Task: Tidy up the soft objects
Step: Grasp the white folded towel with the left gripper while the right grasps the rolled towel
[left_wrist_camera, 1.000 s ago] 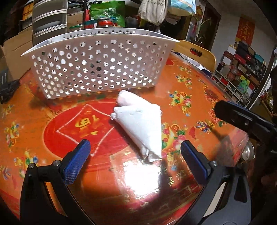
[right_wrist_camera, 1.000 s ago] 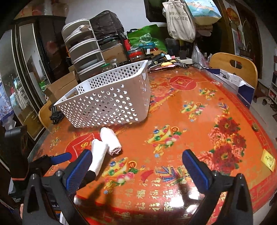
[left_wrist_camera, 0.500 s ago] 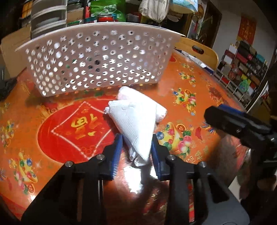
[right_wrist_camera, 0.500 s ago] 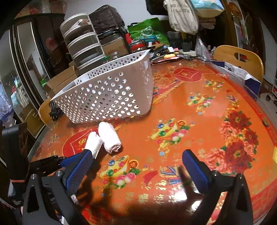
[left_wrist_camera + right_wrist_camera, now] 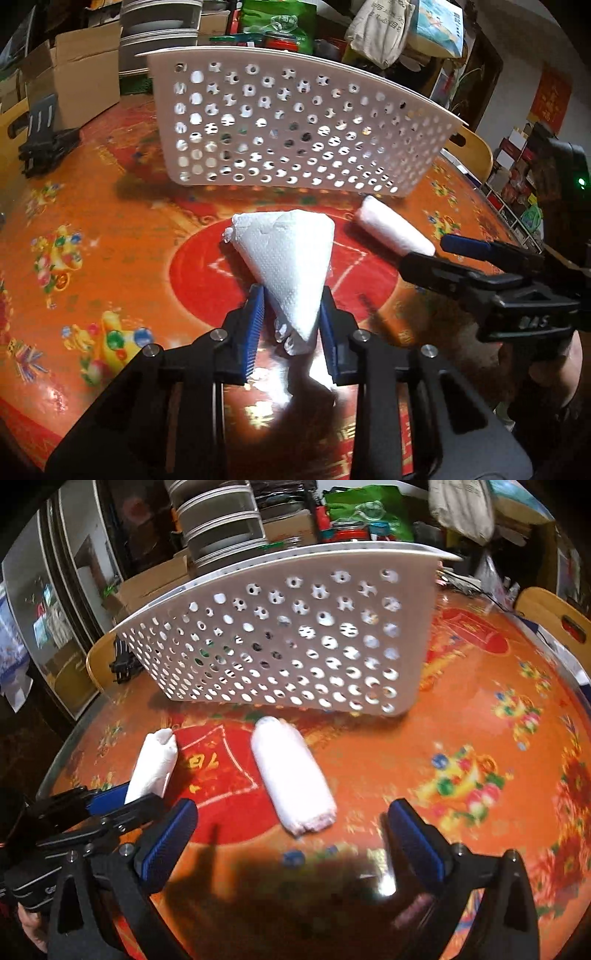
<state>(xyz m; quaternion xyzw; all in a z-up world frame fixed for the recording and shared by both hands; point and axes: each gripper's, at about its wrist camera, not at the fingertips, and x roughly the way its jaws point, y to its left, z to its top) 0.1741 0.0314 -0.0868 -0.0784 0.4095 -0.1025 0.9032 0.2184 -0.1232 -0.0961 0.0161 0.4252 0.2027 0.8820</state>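
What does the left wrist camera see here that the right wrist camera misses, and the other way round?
Only the left wrist view shows the left gripper from behind, its blue pads pressed on the narrow end of the white paper towel bundle, and a black stand at the table's far left edge.

Only the right wrist view shows the right gripper head on, jaws wide open with nothing between them, just short of the rolled white cloth.

Both show the white perforated basket, the bundle, the roll and the orange patterned table.

Two white rolled cloths [image 5: 288,266] [image 5: 393,230], one perforated basket [image 5: 295,129].
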